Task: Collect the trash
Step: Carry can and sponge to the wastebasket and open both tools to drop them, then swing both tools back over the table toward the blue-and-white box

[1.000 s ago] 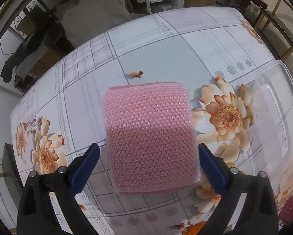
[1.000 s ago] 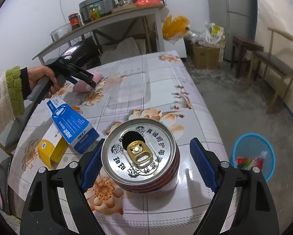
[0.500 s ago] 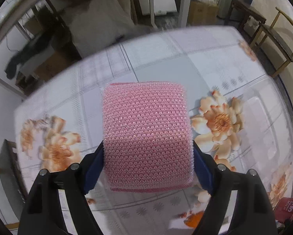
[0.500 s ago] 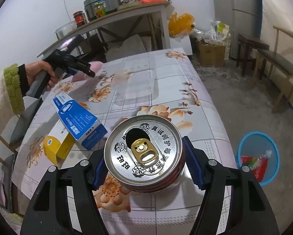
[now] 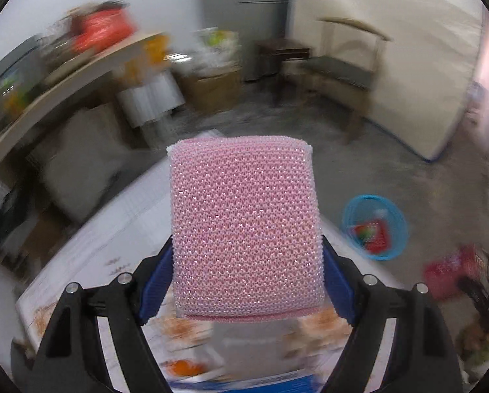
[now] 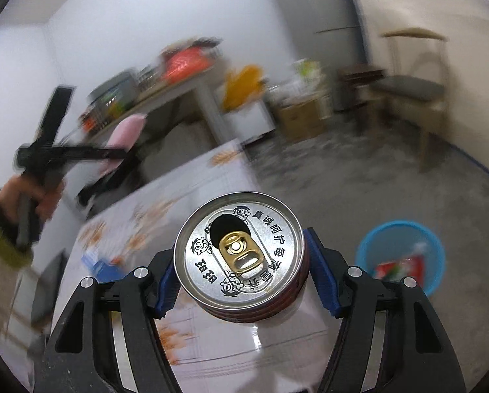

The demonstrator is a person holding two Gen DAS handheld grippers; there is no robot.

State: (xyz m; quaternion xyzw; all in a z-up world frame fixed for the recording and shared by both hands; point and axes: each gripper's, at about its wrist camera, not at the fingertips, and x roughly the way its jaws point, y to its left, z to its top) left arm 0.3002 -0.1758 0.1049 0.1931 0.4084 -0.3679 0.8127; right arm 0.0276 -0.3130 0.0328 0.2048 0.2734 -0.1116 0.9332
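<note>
My left gripper (image 5: 246, 281) is shut on a pink mesh sponge (image 5: 244, 229) and holds it up above the flowered table (image 5: 113, 235). My right gripper (image 6: 241, 278) is shut on an opened drink can (image 6: 238, 252) with a silver top and gold tab, lifted above the table (image 6: 211, 177). A blue trash basket (image 5: 375, 226) with red wrappers stands on the floor to the right, also in the right wrist view (image 6: 403, 255). The left gripper with the sponge (image 6: 123, 137) shows blurred at the left of the right wrist view.
A blue box (image 6: 102, 263) lies on the table at the left. A wooden chair (image 6: 414, 88), cardboard boxes (image 6: 303, 114) and a cluttered shelf table (image 6: 166, 88) stand around the room. A red item (image 5: 447, 271) lies on the floor right of the basket.
Both grippers have closed on their objects and lifted them off the table, tilting up so the room and floor basket now fill the views.
</note>
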